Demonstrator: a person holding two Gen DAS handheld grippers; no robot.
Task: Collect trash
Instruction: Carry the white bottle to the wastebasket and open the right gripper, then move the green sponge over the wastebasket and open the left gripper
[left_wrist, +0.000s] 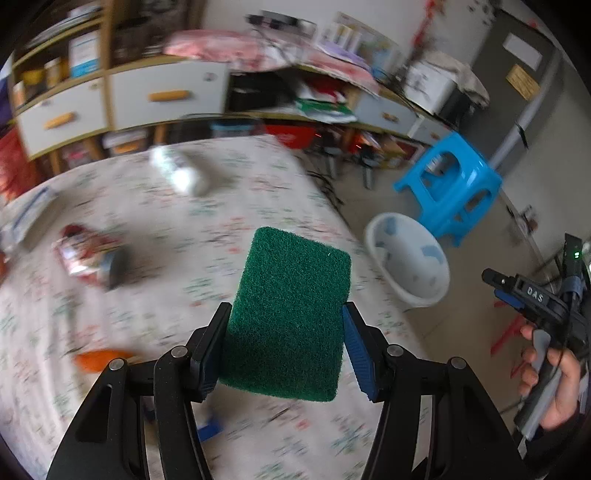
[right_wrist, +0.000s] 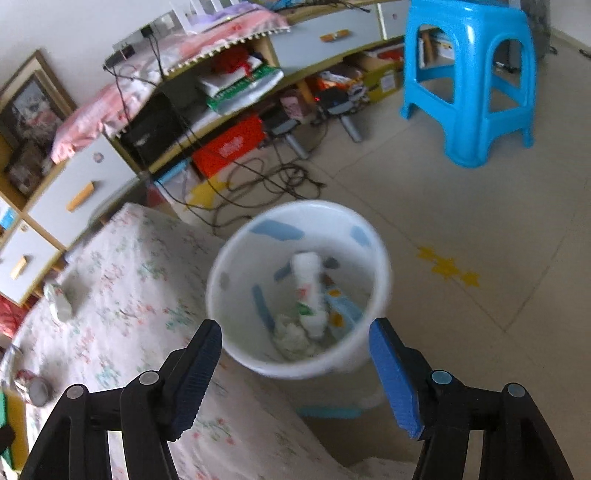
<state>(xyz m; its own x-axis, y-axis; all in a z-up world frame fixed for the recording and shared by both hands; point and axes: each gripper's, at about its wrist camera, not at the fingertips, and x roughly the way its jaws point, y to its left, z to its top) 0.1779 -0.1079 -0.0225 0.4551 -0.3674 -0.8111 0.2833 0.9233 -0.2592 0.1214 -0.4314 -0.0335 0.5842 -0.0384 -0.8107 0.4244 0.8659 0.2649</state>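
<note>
My left gripper (left_wrist: 286, 332) is shut on a green scouring sponge (left_wrist: 291, 314) and holds it above the floral tablecloth (left_wrist: 166, 258). A crushed red can (left_wrist: 88, 258), a crumpled white bottle (left_wrist: 181, 170) and an orange scrap (left_wrist: 99, 359) lie on the table. The white trash bin (left_wrist: 408, 254) stands on the floor off the table's right edge. My right gripper (right_wrist: 295, 354) is open and empty, above the bin (right_wrist: 299, 221), which holds a white bottle (right_wrist: 310, 291) and crumpled paper (right_wrist: 291, 336). The right gripper also shows in the left wrist view (left_wrist: 491, 277).
A blue plastic stool (left_wrist: 452, 184) stands on the floor beyond the bin; it also shows in the right wrist view (right_wrist: 469, 77). A long cabinet with drawers (left_wrist: 110, 99) runs behind the table. Cables (right_wrist: 266, 177) lie on the floor under it.
</note>
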